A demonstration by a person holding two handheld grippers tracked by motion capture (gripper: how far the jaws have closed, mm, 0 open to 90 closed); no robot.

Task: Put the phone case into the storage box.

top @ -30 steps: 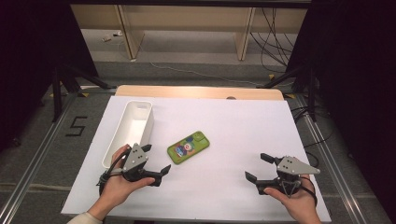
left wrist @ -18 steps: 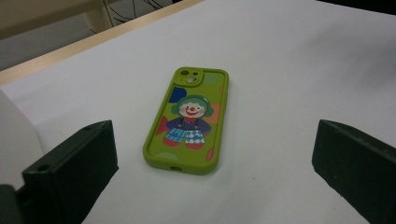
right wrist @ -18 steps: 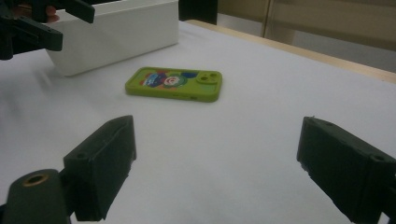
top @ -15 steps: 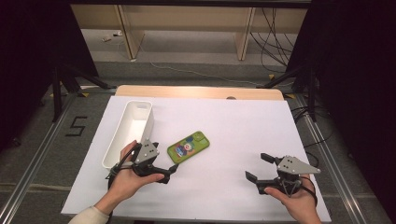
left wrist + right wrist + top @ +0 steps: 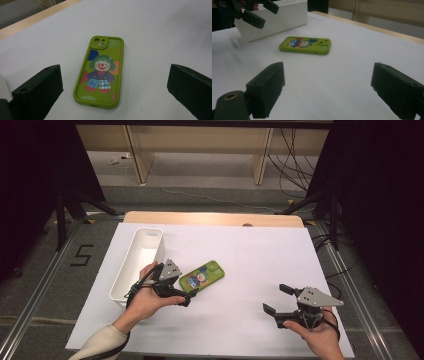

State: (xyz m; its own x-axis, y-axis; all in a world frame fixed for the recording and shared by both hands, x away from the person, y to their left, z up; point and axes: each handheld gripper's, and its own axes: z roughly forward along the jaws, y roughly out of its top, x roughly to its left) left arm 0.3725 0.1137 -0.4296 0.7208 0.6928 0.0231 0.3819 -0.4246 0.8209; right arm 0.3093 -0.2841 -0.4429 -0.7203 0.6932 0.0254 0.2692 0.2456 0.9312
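Green rubbery phone case [image 5: 100,72] printed with a clown lies flat on the white table sheet [image 5: 250,255] beside the long white plastic bin [image 5: 139,261], framed by the left gripper [image 5: 189,299], whose jaws have just been opening and hold nothing, apparently lining up a pickup, while the right gripper [image 5: 275,301] waits open and empty.

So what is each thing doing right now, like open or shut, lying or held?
Green clown-picture phone case: lying flat, picture side up, not held.
Long white plastic bin: upright, looks empty.
Left gripper: open, jaws just widened, near the case's end.
Right gripper: open, holding nothing.
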